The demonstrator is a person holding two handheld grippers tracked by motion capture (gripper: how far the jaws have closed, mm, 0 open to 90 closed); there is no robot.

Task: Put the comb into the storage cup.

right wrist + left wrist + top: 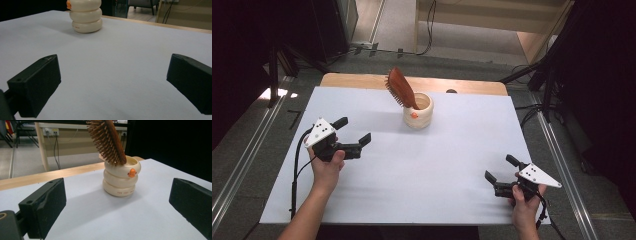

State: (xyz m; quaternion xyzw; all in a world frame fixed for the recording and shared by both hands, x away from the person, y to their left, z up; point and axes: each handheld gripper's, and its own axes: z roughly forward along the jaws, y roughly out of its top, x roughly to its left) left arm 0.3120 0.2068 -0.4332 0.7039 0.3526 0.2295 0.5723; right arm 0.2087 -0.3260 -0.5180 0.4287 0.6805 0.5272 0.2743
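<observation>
A cream ribbed cup [418, 111] with a small orange knob stands toward the back middle of the white table [422, 165]. A brown wooden hairbrush [401, 88] stands in it, handle down, head leaning left. In the left gripper view the cup [121, 179] and the hairbrush [107, 141] sit straight ahead between the jaws. My left gripper [353, 131] is open at the left of the table, well short of the cup. My right gripper [501, 168] is open near the front right, with nothing between its jaws. The right gripper view has the cup [85, 16] far off at upper left.
The white table top overlies a wooden board whose far edge [362, 80] shows behind the cup. Beyond it lie grey floor, cables and dark stands [547, 75]. A metal rail [242, 165] runs along the left side.
</observation>
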